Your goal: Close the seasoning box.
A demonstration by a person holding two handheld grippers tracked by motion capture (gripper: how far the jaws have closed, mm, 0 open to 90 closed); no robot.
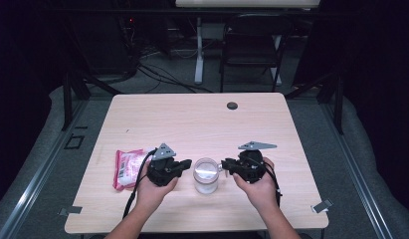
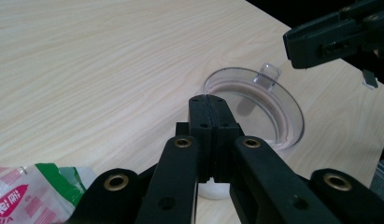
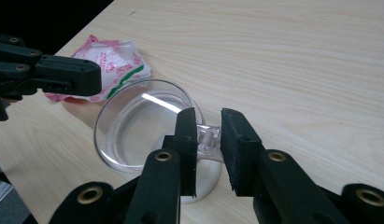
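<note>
A clear round cup point(image 1: 206, 175) stands near the table's front edge, between my two grippers. It has a small clear tab point(image 2: 269, 74) on its rim. My left gripper point(image 1: 189, 164) is at the cup's left side. Its jaws are pressed together with nothing seen between them, tips point(image 2: 209, 100) by the near rim. My right gripper point(image 1: 223, 164) is at the cup's right side. In the right gripper view its jaws point(image 3: 208, 112) stand a little apart with the tab point(image 3: 209, 136) showing between them. The left gripper view shows that gripper point(image 2: 292, 46) just above and beyond the tab, apart from it.
A pink, white and green snack packet point(image 1: 127, 168) lies left of my left hand. A small dark round disc point(image 1: 232, 105) sits near the table's far edge. Beyond the table point(image 1: 192, 119) are a black chair point(image 1: 252, 47) and cables on the floor.
</note>
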